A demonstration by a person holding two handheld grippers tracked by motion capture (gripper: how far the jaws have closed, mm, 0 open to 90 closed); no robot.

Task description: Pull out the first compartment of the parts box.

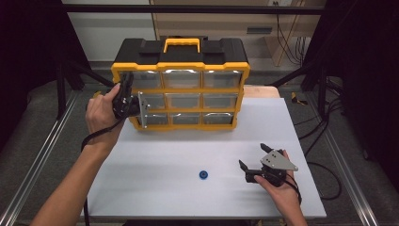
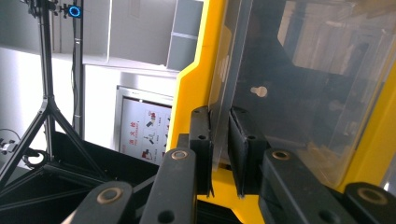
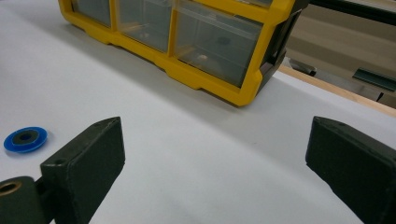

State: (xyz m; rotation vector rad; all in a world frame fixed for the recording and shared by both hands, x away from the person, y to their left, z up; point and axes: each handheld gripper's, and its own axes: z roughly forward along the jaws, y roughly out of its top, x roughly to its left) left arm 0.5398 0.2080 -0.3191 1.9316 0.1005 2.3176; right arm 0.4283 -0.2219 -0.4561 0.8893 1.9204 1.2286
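A yellow and black drawer cabinet [image 1: 180, 89] stands at the back of the white table [image 1: 188, 150]. In its left column, the clear drawer [image 1: 142, 109] of the middle row is pulled out a little. My left gripper [image 1: 137, 106] is shut on this drawer's front panel [image 2: 223, 93], a black pad pressing each side of the thin plastic. My right gripper [image 1: 253, 156] rests low over the table at the right, open and with nothing between its fingers [image 3: 88, 158]. A small blue disc [image 1: 203, 175] lies flat on the table left of it, also at the left in the right gripper view [image 3: 25, 139].
The cabinet [image 3: 196, 51] has three rows of clear drawers, some holding small parts. A black tripod [image 2: 44, 116] stands beyond the table on the left. Wooden furniture and cables sit behind the table.
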